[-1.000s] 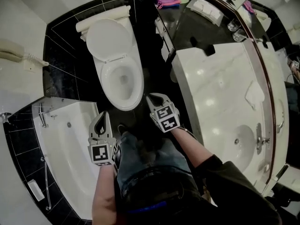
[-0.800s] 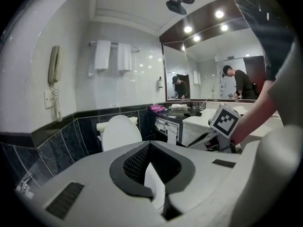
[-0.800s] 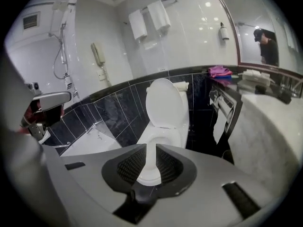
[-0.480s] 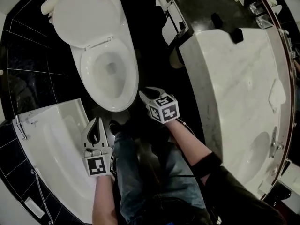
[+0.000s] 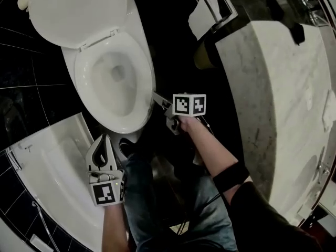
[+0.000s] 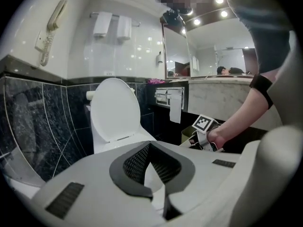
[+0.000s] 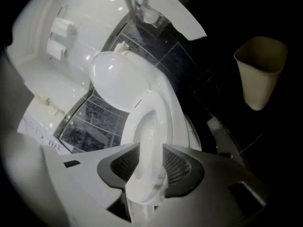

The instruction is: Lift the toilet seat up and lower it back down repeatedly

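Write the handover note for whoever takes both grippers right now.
The left gripper is shut and empty, clear of the seat.
The right gripper has just been opening; its jaws stand apart around the seat's front edge, not clamped.
The seat lies down; the lid is up.
Done: right gripper placed at the seat.
Left: close on the edge, lift the seat, lower it, repeat.

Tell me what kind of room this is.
A bathroom, possibly a hotel's. It has a white toilet with its lid raised, a bathtub beside it, and a marble counter on the other side.
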`<control>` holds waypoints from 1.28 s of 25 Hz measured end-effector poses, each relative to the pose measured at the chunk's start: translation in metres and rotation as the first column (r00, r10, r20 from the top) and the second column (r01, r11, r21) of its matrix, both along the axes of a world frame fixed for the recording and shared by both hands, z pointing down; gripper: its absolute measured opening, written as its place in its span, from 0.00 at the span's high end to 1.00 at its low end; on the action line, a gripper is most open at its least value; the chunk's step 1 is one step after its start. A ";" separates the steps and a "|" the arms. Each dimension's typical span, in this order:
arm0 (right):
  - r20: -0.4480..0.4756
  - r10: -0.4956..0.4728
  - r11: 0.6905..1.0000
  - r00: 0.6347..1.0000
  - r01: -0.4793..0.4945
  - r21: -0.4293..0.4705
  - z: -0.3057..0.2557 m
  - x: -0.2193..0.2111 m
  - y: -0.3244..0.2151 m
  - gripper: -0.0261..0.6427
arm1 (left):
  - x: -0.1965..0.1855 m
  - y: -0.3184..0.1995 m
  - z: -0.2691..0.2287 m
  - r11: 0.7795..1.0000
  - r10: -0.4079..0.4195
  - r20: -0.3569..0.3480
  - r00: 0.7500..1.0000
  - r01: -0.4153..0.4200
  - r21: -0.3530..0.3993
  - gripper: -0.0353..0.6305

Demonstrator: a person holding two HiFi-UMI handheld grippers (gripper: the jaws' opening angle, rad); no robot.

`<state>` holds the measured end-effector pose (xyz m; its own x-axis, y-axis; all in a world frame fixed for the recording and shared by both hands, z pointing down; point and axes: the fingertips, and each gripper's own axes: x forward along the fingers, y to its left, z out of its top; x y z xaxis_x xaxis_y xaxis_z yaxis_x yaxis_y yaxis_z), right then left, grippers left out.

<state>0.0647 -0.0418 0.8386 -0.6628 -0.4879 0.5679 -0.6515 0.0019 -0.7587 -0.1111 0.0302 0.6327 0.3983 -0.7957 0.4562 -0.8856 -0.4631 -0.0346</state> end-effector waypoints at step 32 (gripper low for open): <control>0.161 0.117 0.980 0.980 -0.088 -0.176 0.055 -0.010 -0.013 0.82 | -0.068 0.003 0.071 0.998 -0.035 0.027 0.999 0.036 -0.052 0.97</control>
